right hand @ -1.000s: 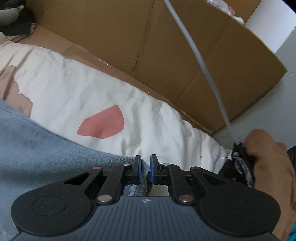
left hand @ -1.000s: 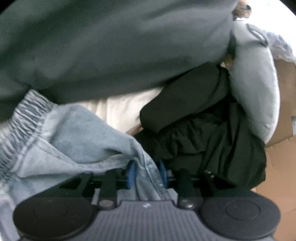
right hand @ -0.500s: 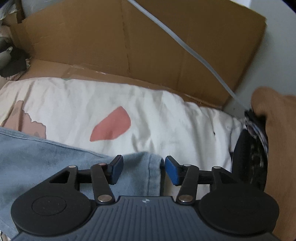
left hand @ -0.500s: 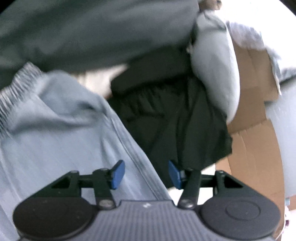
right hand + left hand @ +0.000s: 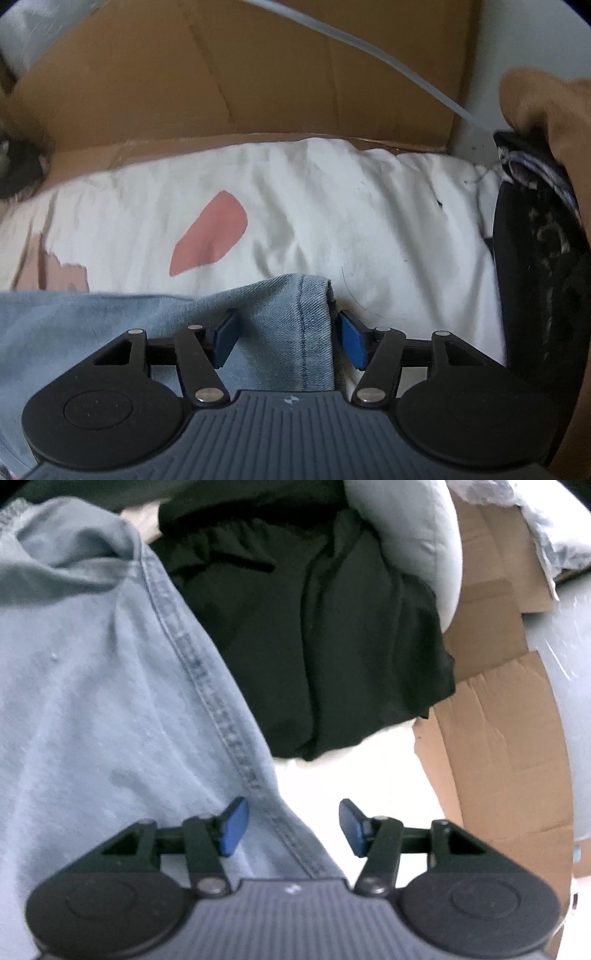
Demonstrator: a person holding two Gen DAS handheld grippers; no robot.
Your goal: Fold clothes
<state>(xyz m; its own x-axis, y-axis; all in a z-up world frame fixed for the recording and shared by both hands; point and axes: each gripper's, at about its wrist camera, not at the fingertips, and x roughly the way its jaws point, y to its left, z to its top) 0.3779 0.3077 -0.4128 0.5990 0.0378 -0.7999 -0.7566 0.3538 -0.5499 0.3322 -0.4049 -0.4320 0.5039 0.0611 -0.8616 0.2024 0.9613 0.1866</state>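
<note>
Your left gripper [image 5: 291, 825]: fingers apart, holding nothing. The light blue jeans [image 5: 110, 701] fill the 9 o'clock side of its view; their stitched side seam [image 5: 221, 716] runs from 11 o'clock down between the blue pads. A black garment [image 5: 325, 627] lies heaped at 12 to 1 o'clock, just beside the jeans, with a grey pillow [image 5: 417, 535] above it and cardboard [image 5: 509, 720] at 3 o'clock.

Your right gripper [image 5: 288, 339]: fingers also apart. The jeans' hem [image 5: 310, 332] lies flat between the pads, unclamped, on a white sheet [image 5: 332, 206] with a pink patch [image 5: 210, 232] at 11 o'clock. Cardboard wall [image 5: 258, 74] at 12 o'clock. Dark patterned cloth [image 5: 543, 258] at 3 o'clock.
</note>
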